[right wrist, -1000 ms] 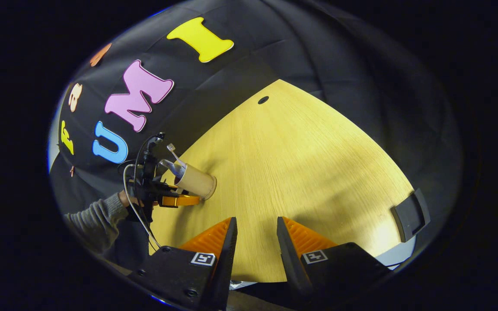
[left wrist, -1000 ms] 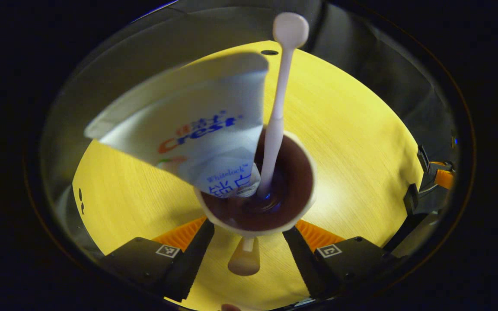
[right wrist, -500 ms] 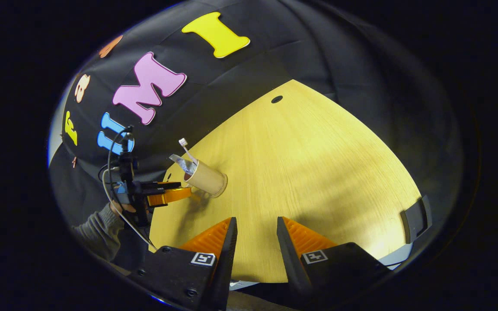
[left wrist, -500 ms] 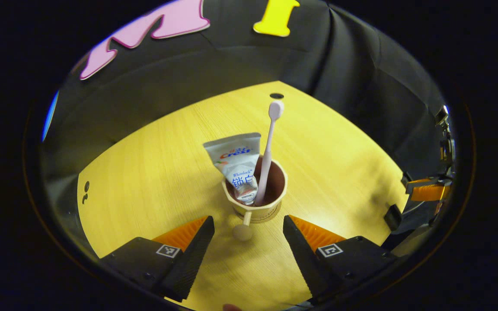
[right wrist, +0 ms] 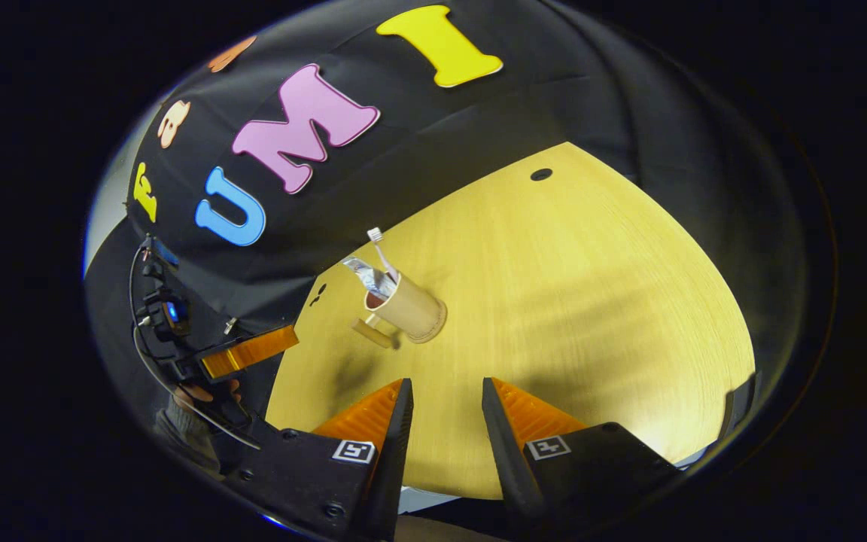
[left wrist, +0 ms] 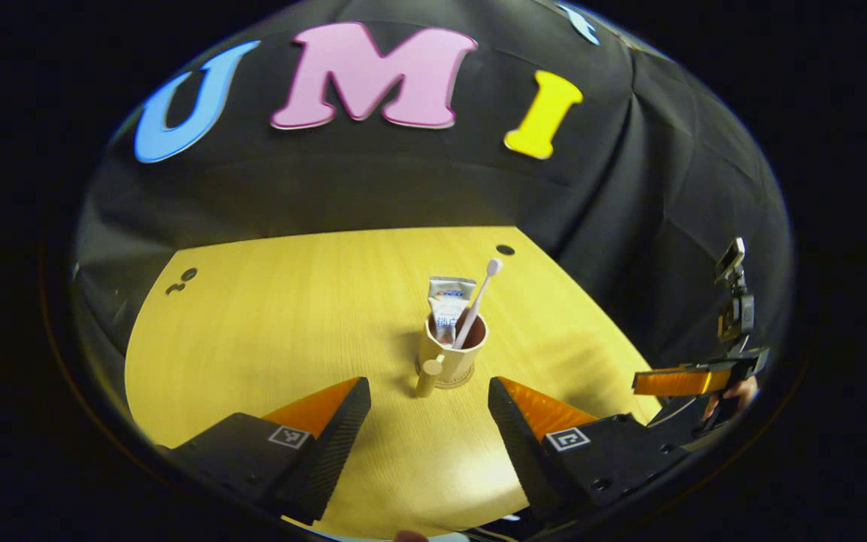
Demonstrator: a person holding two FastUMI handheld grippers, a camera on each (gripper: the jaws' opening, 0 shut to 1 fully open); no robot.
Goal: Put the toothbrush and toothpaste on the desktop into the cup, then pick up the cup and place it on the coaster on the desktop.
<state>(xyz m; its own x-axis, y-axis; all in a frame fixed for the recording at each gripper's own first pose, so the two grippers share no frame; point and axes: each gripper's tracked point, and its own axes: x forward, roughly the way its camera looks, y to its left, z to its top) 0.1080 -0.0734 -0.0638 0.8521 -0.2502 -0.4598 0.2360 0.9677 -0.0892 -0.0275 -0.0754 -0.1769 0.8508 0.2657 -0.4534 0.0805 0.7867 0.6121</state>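
While the left tongs point(left wrist: 427, 399) are standing wide apart with nothing between their fingers, the cup point(left wrist: 451, 353) is sitting upright on the tabletop point(left wrist: 268, 331) just beyond them, apart from both fingers. Its handle point(left wrist: 430, 374) is pointing back toward the tongs. Inside the cup, the toothpaste point(left wrist: 448, 306) is standing on end and the toothbrush point(left wrist: 479, 301) is leaning against the rim, head up. At the right edge of the left gripper view, the other tool is showing, well apart from the cup. The right tongs point(right wrist: 445, 410) are sitting narrowly parted over bare tabletop point(right wrist: 591, 301), gripping nothing. Farther off in the right gripper view, the cup point(right wrist: 409, 310) is standing with the toothbrush point(right wrist: 382, 252) and toothpaste point(right wrist: 369, 277) sticking out, and a hand point(right wrist: 211, 391) is holding the left tool near the tabletop's edge. Whether a coaster is lying under the cup cannot be told.
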